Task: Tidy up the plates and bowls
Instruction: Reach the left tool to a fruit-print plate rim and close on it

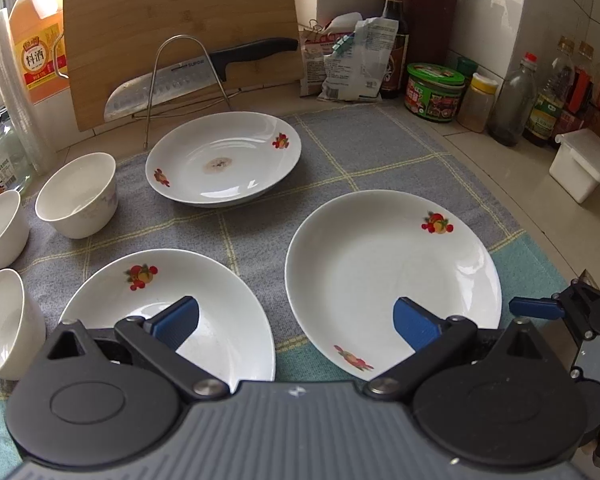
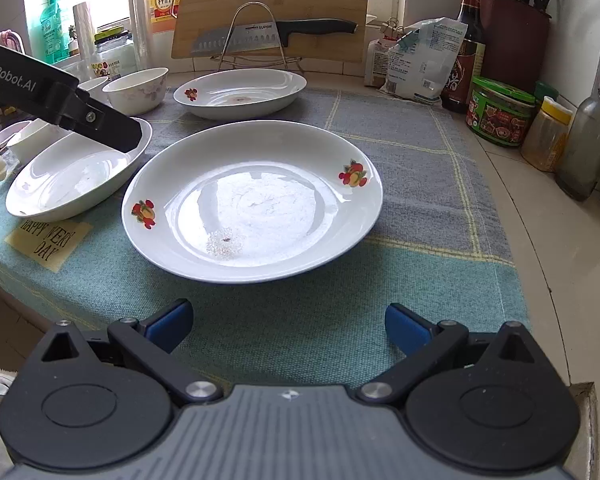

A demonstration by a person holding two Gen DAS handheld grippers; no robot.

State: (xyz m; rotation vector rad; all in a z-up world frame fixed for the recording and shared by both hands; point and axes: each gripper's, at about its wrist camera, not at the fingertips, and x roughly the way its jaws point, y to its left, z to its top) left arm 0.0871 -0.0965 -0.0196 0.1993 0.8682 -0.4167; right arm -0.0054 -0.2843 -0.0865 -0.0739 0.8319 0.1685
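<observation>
**3 plates and 3 bowls wait on the cloth, both grippers empty**

The left gripper [image 1: 296, 322] hangs wide open above the gap between the near-left plate [image 1: 204, 300] and the near-right plate [image 1: 380, 276], and it holds nothing. The right gripper [image 2: 288, 326] is also wide open and empty, in front of the near-right plate [image 2: 256, 200].

I think the main risk is a slip: the plates are glazed and shiny, with thin, low rims, so a shallow pinch on a rim may let a plate tilt and drop onto the worktop [image 1: 496, 164]. The 2 grippers are near each other and could collide.

All 3 plates are white with small fruit prints. The far plate [image 1: 224, 156] shows a brownish stain in its centre. 3 white bowls [image 1: 78, 196] stand upright at the left edge of the checked cloth [image 1: 380, 152].
</observation>
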